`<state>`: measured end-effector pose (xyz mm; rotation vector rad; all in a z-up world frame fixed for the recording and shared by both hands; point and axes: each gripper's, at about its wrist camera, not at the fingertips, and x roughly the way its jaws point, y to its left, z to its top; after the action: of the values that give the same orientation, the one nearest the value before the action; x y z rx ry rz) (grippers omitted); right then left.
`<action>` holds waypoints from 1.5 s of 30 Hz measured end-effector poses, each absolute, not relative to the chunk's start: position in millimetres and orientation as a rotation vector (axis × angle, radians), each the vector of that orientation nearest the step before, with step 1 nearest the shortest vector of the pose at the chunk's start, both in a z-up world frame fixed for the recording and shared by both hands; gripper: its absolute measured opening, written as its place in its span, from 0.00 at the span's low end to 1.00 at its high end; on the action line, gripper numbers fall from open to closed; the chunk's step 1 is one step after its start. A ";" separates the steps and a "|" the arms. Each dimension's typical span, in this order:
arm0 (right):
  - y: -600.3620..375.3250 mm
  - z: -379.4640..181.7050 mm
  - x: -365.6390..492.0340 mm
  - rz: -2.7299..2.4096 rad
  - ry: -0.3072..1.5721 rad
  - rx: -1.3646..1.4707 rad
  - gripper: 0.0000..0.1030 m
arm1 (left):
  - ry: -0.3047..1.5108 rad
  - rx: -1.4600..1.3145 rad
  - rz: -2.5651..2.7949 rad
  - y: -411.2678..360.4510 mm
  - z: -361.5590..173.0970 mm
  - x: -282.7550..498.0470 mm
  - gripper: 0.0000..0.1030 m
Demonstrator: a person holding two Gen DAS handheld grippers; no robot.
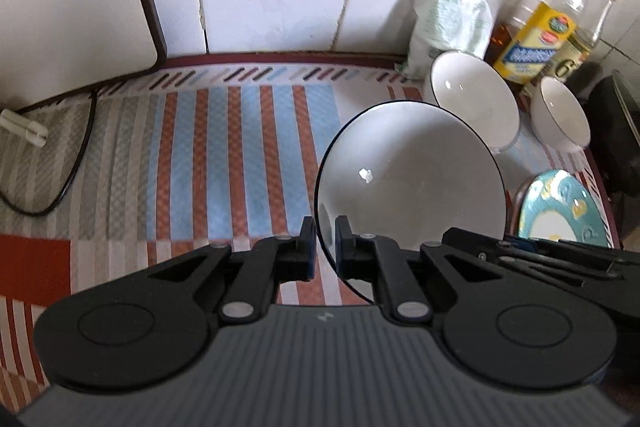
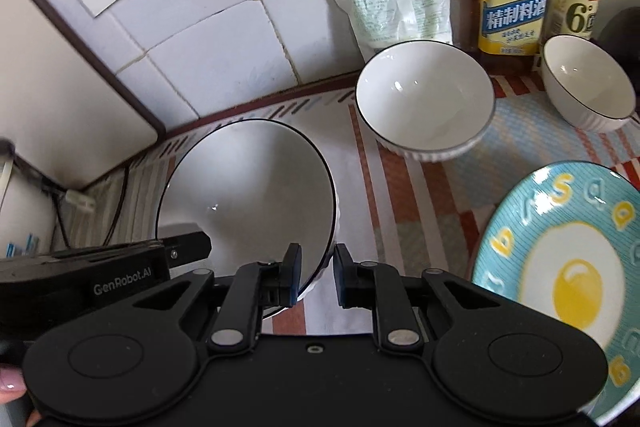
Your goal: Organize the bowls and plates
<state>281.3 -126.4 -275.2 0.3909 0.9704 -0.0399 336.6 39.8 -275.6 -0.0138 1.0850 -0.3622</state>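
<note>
1. Large white bowl: pinched at its near rim by my left hand-held gripper and my right hand-held gripper, mid-worktop.
2. Egg-pattern plate: right edge, unsorted.
3. Medium bowl: back edge, unstacked.
4. Small bowl: back-right corner, unstacked.

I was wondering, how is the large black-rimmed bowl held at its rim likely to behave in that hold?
The large black-rimmed bowl looks like glazed ceramic, so probably stiff, fragile and fairly heavy. Its glossy surface shows highlights, so it may slip between the fingers. Both the left gripper and right gripper pinch only its thin rim, so it could tilt.
</note>
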 end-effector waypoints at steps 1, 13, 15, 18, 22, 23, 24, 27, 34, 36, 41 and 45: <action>-127.7 -274.0 274.8 -0.040 0.974 0.388 0.20 | 1.086 -0.008 -0.364 38.9 -275.9 332.0 0.08; -125.7 -284.8 236.5 -0.007 1.029 0.355 0.20 | 1.161 0.013 -0.343 38.5 -293.5 289.9 0.08; -124.6 -288.9 233.6 -0.003 1.039 0.350 0.20 | 1.175 0.014 -0.337 37.6 -298.0 285.7 0.08; -124.9 -296.2 229.8 0.008 1.054 0.348 0.20 | 1.183 0.016 -0.334 36.4 -304.2 280.7 0.08; -125.6 -305.1 227.8 0.011 1.072 0.338 0.20 | 1.206 0.013 -0.330 34.6 -315.9 275.2 0.09; -125.6 -307.5 227.6 0.013 1.080 0.336 0.20 | 1.214 0.010 -0.328 34.5 -318.7 274.4 0.09; -126.1 -309.2 227.5 0.015 1.085 0.333 0.20 | 1.222 0.006 -0.326 34.7 -321.4 273.6 0.09; -126.8 -316.2 227.7 0.016 1.102 0.333 0.20 | 1.237 0.009 -0.316 32.5 -328.8 271.7 0.09; -121.1 -321.8 228.6 0.017 1.114 0.278 0.20 | 1.221 0.036 -0.302 25.4 -328.7 265.3 0.09; -120.6 -321.2 229.2 0.022 1.119 0.270 0.21 | 1.236 0.031 -0.298 25.3 -328.2 266.5 0.10; -124.5 -312.6 229.6 0.035 1.130 0.273 0.29 | 1.256 0.042 -0.413 23.5 -319.5 268.5 0.31; -137.0 -296.7 224.9 0.063 1.099 0.301 0.40 | 1.231 0.044 -0.431 29.0 -304.1 265.5 0.31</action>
<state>224.9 -137.0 -296.7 0.3012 1.0990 0.0634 265.5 29.0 -304.1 0.0442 1.2312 -0.4307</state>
